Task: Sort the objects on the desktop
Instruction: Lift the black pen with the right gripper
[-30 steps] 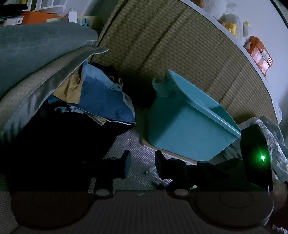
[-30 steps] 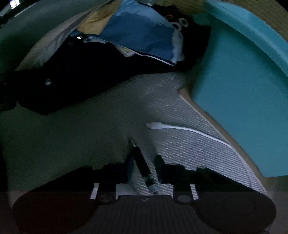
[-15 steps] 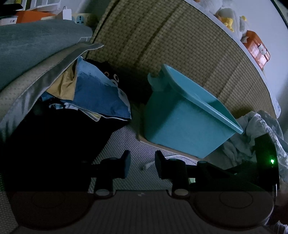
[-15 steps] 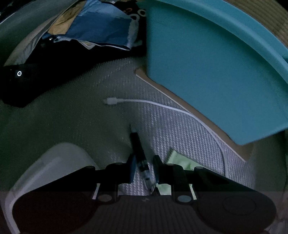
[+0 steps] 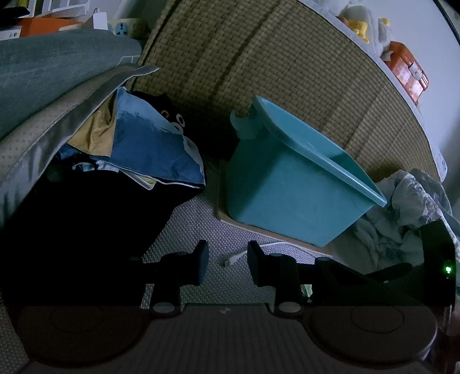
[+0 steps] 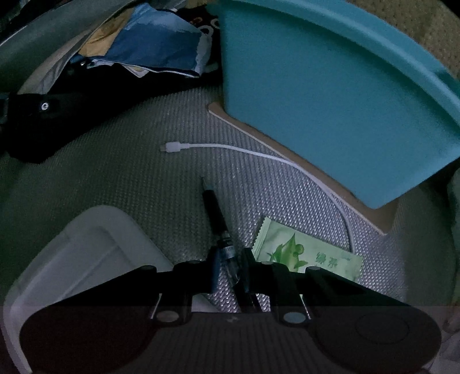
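Our right hand-held gripper (image 6: 228, 266) is closing its jaws around the dark pen (image 6: 218, 227), which lies on the textured mat (image 6: 138, 172) beside a green tea sachet (image 6: 304, 253) and white cable (image 6: 258, 154). Our left hand-held gripper (image 5: 227, 263) holds nothing, jaws at their narrowest, a gap showing.

I see a dim room, the light cool and low. A grey textured mat (image 5: 201, 230) covers the floor near me. Behind it a broad woven straw mat (image 5: 273, 72) spreads back to a pale wall (image 5: 425, 26). Left of the straw mat lies a grey-green cushion (image 5: 51, 63) over a heap of blue and tan folded cloth (image 5: 149, 143); right of it, crumpled pale bedding (image 5: 402, 207).
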The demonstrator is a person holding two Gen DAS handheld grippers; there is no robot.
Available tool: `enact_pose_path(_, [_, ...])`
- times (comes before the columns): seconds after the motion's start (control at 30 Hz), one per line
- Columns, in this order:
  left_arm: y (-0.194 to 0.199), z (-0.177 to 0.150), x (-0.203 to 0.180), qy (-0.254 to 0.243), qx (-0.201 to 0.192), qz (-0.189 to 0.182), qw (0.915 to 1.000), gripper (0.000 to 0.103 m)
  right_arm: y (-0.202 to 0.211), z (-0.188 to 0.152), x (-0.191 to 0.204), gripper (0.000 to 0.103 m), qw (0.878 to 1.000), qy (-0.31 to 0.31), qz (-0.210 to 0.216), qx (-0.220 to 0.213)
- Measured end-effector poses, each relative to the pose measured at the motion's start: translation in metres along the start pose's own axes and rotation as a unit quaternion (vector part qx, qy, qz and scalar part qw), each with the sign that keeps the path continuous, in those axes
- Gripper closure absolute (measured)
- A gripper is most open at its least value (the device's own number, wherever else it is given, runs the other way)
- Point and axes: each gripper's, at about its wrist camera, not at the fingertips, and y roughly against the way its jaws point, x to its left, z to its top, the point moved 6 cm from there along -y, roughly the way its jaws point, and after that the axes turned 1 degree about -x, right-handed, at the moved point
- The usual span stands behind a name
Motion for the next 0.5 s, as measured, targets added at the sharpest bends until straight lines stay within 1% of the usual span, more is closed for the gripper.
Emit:
enact_pose_path(0.13, [-0.001,-0.001,-0.001,-0.003,0.002,-0.001,1.0,0.07,0.009,0.002,0.002,0.087,1.0,0.009,-0.01,-0.017])
enact_pose_path(0.27, [-0.002,-0.002,-0.002,-0.005,0.004,-0.003,1.0,0.07,0.033,0.012,0.0,0.091,0.999,-0.003,-0.009,-0.053])
enact_pose_path(0.5, [-0.003,-0.004,-0.005,-0.013,0.005,-0.003,0.9999,0.07,0.068,0.027,0.0,0.091,0.993,-0.02,-0.005,-0.113])
